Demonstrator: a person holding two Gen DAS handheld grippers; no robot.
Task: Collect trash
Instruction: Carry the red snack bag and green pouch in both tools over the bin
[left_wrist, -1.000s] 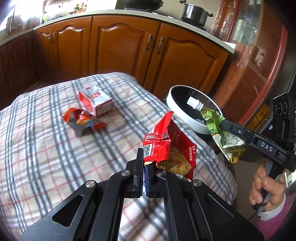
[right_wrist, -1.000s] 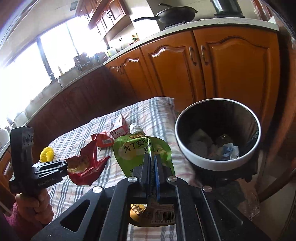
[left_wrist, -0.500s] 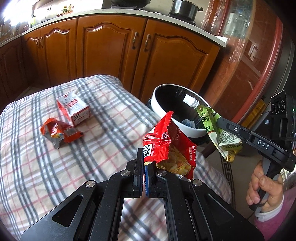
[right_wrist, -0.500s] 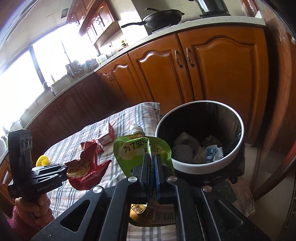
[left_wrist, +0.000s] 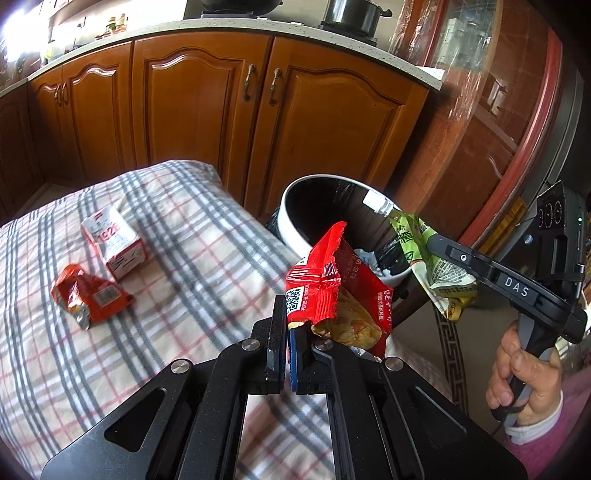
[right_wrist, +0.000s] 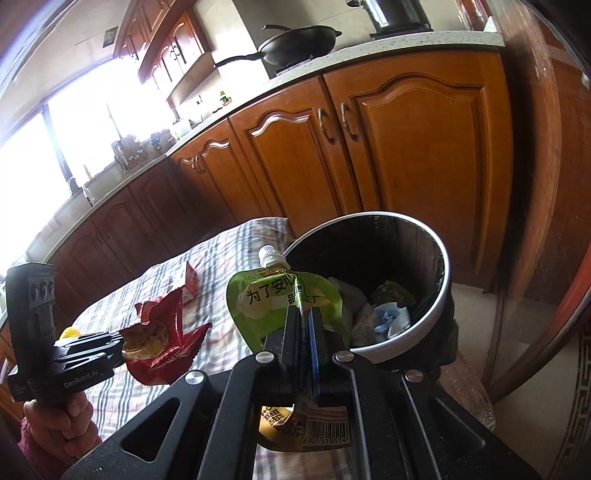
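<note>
A small carton (left_wrist: 113, 242) is set on the table (left_wrist: 192, 236) toward its far edge, and a crumpled wrapper (left_wrist: 88, 295) is laid just beside it on the nearer side. A trash bin (right_wrist: 373, 280) is placed off the table's right edge, in front of the cabinets (left_wrist: 207, 110); crumpled waste (right_wrist: 384, 314) is seen inside it. A snack bag (left_wrist: 340, 288) is held by the left gripper (left_wrist: 287, 328) above the table's right edge, near the bin's rim. A spouted pouch (right_wrist: 284, 299) is held by the right gripper (right_wrist: 304, 325) just before the bin, its spout raised toward the rim. A pan (right_wrist: 295, 40) and a pot (left_wrist: 351, 14) are set on the counter (right_wrist: 406, 40) behind.
</note>
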